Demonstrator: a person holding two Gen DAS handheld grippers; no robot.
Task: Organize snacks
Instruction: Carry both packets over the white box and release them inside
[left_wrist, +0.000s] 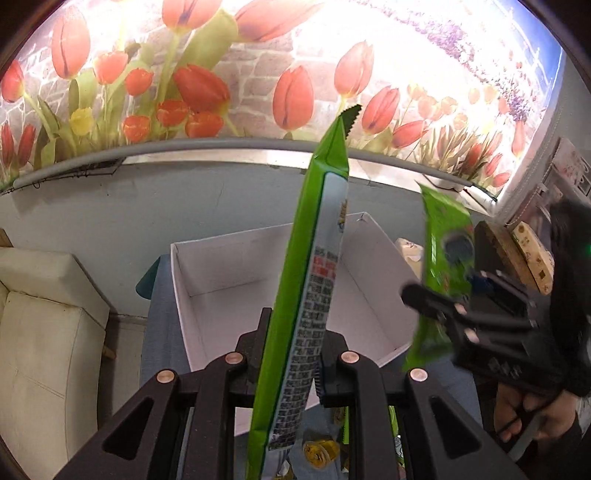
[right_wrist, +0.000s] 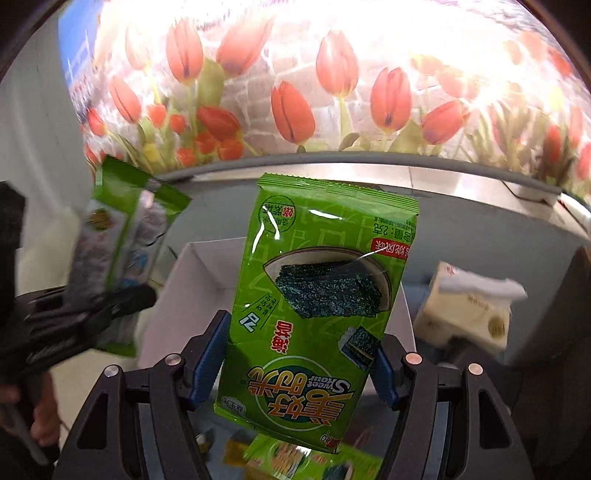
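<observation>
Both fingers (left_wrist: 288, 362) (right_wrist: 299, 365) pinch green seaweed packets (left_wrist: 314, 277) (right_wrist: 317, 295) above white box (left_wrist: 258, 266), tissue pack (right_wrist: 469, 310) beside.

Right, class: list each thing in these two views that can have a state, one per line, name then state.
left tool: shut on a green seaweed packet, seen edge-on
left seaweed packet: held upright, sealed
right tool: shut on a second packet
right seaweed packet: held face-on, print upside down, sealed
white box: open, inside looks empty
tissue pack: tissue sticking out on top
</observation>
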